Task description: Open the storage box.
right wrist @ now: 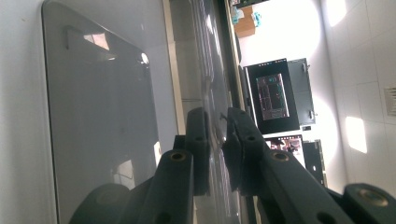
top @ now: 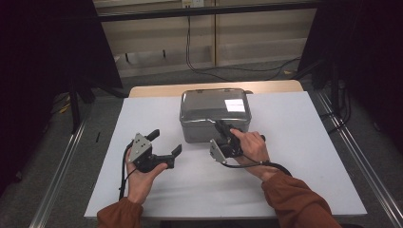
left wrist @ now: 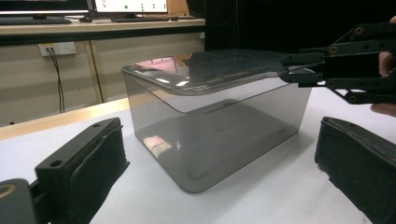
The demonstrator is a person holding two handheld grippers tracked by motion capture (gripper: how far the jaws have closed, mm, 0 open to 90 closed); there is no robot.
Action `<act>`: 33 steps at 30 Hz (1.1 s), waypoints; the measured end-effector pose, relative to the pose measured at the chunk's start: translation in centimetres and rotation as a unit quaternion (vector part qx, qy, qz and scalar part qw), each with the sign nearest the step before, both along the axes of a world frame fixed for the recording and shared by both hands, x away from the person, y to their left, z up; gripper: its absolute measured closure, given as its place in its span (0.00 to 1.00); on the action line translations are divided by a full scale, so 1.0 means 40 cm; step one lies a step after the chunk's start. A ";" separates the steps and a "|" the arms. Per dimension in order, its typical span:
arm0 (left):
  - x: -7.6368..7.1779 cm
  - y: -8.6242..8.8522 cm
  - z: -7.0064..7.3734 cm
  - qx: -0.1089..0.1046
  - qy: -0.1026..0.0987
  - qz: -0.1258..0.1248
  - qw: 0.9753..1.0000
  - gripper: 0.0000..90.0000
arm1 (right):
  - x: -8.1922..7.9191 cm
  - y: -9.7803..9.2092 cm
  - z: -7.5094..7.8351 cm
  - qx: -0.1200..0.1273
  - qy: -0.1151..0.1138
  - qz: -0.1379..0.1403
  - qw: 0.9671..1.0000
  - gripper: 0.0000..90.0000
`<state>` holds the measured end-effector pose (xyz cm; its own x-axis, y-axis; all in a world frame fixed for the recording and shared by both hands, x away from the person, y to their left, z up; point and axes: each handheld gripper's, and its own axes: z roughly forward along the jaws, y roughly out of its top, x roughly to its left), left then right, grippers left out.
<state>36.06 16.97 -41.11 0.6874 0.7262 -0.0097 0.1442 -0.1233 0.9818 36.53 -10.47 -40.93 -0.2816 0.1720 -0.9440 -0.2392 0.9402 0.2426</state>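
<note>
Smoky grey plastic made up the box point(top: 215, 115), which stood on the white bench point(top: 294, 156) just ahead of both tools. Its lid point(top: 215, 105) lay across the top, overhanging the walls a little. The right tool point(top: 221, 127) had its jaws nearly together on the near edge of that lid; in the right gripper view the two black jaws sat either side of the thin lid edge point(right wrist: 215, 140), seemingly clamped on it, though reflections made the contact hard to judge. From the left gripper view the same tool point(left wrist: 292, 70) reached in from the right and met the lid's corner. The left tool point(top: 166, 141) was held just above the bench, near the box's left front corner and apart from it, jaws spread wide, holding nothing.
</note>
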 end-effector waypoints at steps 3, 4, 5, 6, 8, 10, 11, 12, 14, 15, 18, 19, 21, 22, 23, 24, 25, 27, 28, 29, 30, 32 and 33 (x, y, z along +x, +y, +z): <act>0.017 -0.004 0.002 -0.008 -0.006 0.001 1.000 0.02 | 0.000 0.000 0.004 0.004 0.000 -0.001 1.000 0.89; 0.022 -0.005 0.003 -0.009 -0.009 0.000 1.000 0.02 | 0.001 -0.001 0.006 0.005 -0.001 0.000 1.000 0.89; 0.026 -0.007 0.003 -0.008 -0.011 0.000 1.000 0.02 | 0.001 -0.002 0.007 0.007 -0.001 0.001 1.000 0.89; 0.030 -0.009 0.003 -0.008 -0.014 0.000 1.000 0.02 | 0.002 -0.002 0.008 0.009 -0.001 0.001 1.000 0.89; 0.040 -0.013 0.000 -0.002 -0.017 -0.001 1.000 0.02 | 0.003 -0.004 0.012 0.010 -0.002 0.001 1.000 0.89; 0.055 -0.017 -0.005 0.000 -0.019 -0.003 1.000 0.02 | 0.003 -0.003 0.015 0.012 -0.002 -0.001 1.000 0.89; 0.062 -0.019 -0.007 0.001 -0.018 -0.001 1.000 0.03 | 0.004 -0.002 0.018 0.012 -0.002 0.000 1.000 0.89; 0.072 -0.022 -0.008 0.002 -0.018 -0.002 1.000 0.03 | 0.004 -0.002 0.020 0.015 -0.002 -0.003 1.000 0.89; 0.083 -0.026 -0.009 0.004 -0.020 -0.002 1.000 0.03 | 0.007 -0.003 0.027 0.017 -0.005 0.000 1.000 0.89; 0.088 -0.029 -0.008 0.008 -0.023 0.001 1.000 0.03 | 0.006 -0.003 0.030 0.020 -0.005 -0.002 1.000 0.89; 0.104 -0.039 -0.007 0.009 -0.015 0.000 1.000 0.03 | 0.011 -0.005 0.044 0.018 -0.009 0.000 1.000 0.90; 0.104 -0.039 -0.007 0.009 -0.015 0.000 1.000 0.03 | 0.012 -0.007 0.048 0.018 -0.010 0.001 1.000 0.90; 0.110 -0.049 -0.005 0.006 -0.020 0.001 1.000 0.03 | 0.013 -0.007 0.052 0.021 -0.010 0.001 1.000 0.90; 0.113 -0.054 -0.003 0.008 -0.026 -0.002 1.000 0.04 | 0.015 -0.008 0.055 0.025 -0.011 0.001 1.000 0.90; 0.115 -0.058 -0.002 0.010 -0.032 -0.003 0.999 0.05 | 0.016 -0.008 0.059 0.024 -0.011 0.000 1.000 0.90; 0.120 -0.062 0.000 0.012 -0.035 -0.005 0.999 0.05 | 0.017 -0.007 0.062 0.023 -0.014 0.000 1.000 0.90; 0.124 -0.065 0.001 0.012 -0.034 -0.005 0.999 0.05 | 0.018 -0.007 0.066 0.024 -0.015 -0.001 1.000 0.90; 0.135 -0.069 0.005 0.014 -0.038 -0.003 0.999 0.06 | 0.020 -0.006 0.071 0.025 -0.015 -0.001 1.000 0.90; 0.146 -0.077 0.008 0.014 -0.042 -0.004 0.999 0.05 | 0.022 -0.007 0.073 0.023 -0.016 0.001 1.000 0.90; 0.146 -0.077 0.008 0.014 -0.042 -0.004 0.999 0.05 | 0.022 -0.007 0.073 0.023 -0.016 0.001 1.000 0.90; 0.152 -0.080 0.009 0.027 -0.046 -0.009 0.999 0.05 | 0.022 -0.007 0.074 0.024 -0.015 0.001 1.000 0.91; 0.161 -0.087 0.005 0.040 -0.058 -0.012 0.997 0.06 | 0.021 -0.007 0.074 0.023 -0.016 0.001 1.000 0.90; 0.165 -0.089 0.002 0.035 -0.055 -0.011 0.998 0.08 | 0.020 -0.007 0.072 0.023 -0.015 0.000 1.000 0.90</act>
